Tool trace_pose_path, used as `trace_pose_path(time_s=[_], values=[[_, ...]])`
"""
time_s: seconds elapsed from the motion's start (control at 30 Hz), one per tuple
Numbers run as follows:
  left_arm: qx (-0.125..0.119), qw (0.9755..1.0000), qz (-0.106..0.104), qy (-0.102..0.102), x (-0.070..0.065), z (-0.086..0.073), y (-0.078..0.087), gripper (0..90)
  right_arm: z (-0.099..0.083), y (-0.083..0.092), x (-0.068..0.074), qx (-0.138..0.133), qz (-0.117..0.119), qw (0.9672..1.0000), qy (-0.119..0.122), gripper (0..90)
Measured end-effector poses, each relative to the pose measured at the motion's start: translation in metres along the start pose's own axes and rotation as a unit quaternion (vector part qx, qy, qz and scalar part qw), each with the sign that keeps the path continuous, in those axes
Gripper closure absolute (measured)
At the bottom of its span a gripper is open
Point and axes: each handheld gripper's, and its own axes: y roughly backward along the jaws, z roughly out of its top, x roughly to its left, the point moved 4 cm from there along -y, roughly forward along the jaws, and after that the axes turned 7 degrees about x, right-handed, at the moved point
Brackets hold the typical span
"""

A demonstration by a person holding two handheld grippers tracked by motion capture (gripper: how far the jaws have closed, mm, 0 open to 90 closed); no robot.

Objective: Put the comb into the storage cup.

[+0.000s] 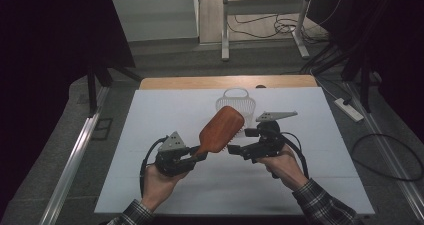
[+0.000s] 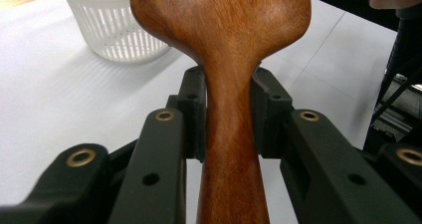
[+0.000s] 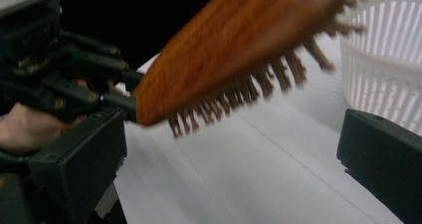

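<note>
We start with the white surface [image 1: 165,185], which takes up most of the high view and carries a white slatted basket [image 1: 236,103] near its far edge. Held up above the surface, in front of the basket, is the wooden hairbrush [image 1: 221,131], its smooth back turned upward and its bristles pointing down and toward the right hand.

Our left hand-held gripper [image 1: 196,157] has the brush by the narrow neck of its handle. In the left gripper view both pads press against the wood from either side, so the jaws are closed partway, firmly clamped on the hairbrush [image 2: 234,149]. Our right hand-held gripper [image 1: 234,150] sits just under and beside the brush head; in the right gripper view its two jaws stand wide apart with nothing between them, and the bristles [image 3: 234,97] hang above the gap.

We judge the risks as follows. The grip sits on a tapered, polished neck, and the broad head is well out from it, so the brush could pivot or slide in the pads if we swing it. If the right hand-held gripper closes on the bristles rather than the wooden rim, it would get a soft, slipping hold and could bend them. Bringing the brush toward the basket too low could nudge that light basket across the surface.
</note>
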Motion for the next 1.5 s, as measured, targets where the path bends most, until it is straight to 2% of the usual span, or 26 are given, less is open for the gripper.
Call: trace_pose_path(time_s=[0.2, 0.43, 0.53, 0.63, 0.8, 0.9, 0.97, 1.03, 1.13, 1.2, 1.33, 1.5], values=[[-0.005, 1.0000, -0.003, 0.004, -0.002, 0.000, -0.001, 70.8, 0.010, -0.012, -0.001, 0.000, 0.008, 0.9999, -0.013, 0.0], [-0.008, 1.0000, -0.003, -0.001, -0.006, 0.003, -0.005, 70.7, 0.017, -0.022, -0.003, 0.000, 0.006, 0.9997, -0.023, 0.0], [-0.010, 0.9999, -0.002, -0.002, -0.008, 0.004, -0.006, 70.7, 0.019, -0.027, -0.004, 0.001, 0.013, 0.9994, -0.033, 0.0], [-0.014, 0.9999, 0.002, -0.005, -0.009, 0.004, -0.007, 70.8, 0.020, -0.029, -0.004, -0.004, 0.021, 0.9989, -0.041, 3.4], [-0.014, 0.9998, 0.008, -0.009, -0.011, 0.003, -0.009, 70.8, 0.020, -0.029, -0.003, -0.015, 0.034, 0.9980, -0.051, 15.8], [-0.009, 0.9999, 0.006, -0.010, -0.011, 0.002, -0.011, 70.8, 0.019, -0.028, -0.004, -0.018, 0.046, 0.9965, -0.067, 22.5], [-0.005, 0.9999, 0.007, -0.011, -0.011, 0.002, -0.013, 70.8, 0.018, -0.027, -0.006, -0.023, 0.063, 0.9939, -0.088, 29.9], [0.000, 0.9999, 0.006, -0.010, -0.011, 0.001, -0.015, 70.9, 0.018, -0.025, -0.010, -0.032, 0.083, 0.9899, -0.111, 36.4], [0.014, 0.9997, 0.008, -0.016, -0.011, 0.000, -0.019, 70.9, 0.017, -0.023, -0.013, -0.036, 0.104, 0.9853, -0.131, 41.9], [0.023, 0.9996, 0.008, -0.016, -0.010, -0.002, -0.022, 71.0, 0.017, -0.023, -0.013, -0.037, 0.108, 0.9844, -0.134, 45.3], [0.030, 0.9994, 0.004, -0.016, -0.009, -0.003, -0.025, 70.9, 0.016, -0.024, -0.009, -0.033, 0.101, 0.9859, -0.130, 48.1], [0.030, 0.9994, 0.000, -0.015, -0.008, -0.003, -0.025, 70.9, 0.016, -0.023, -0.009, -0.032, 0.105, 0.9839, -0.141, 50.4]])
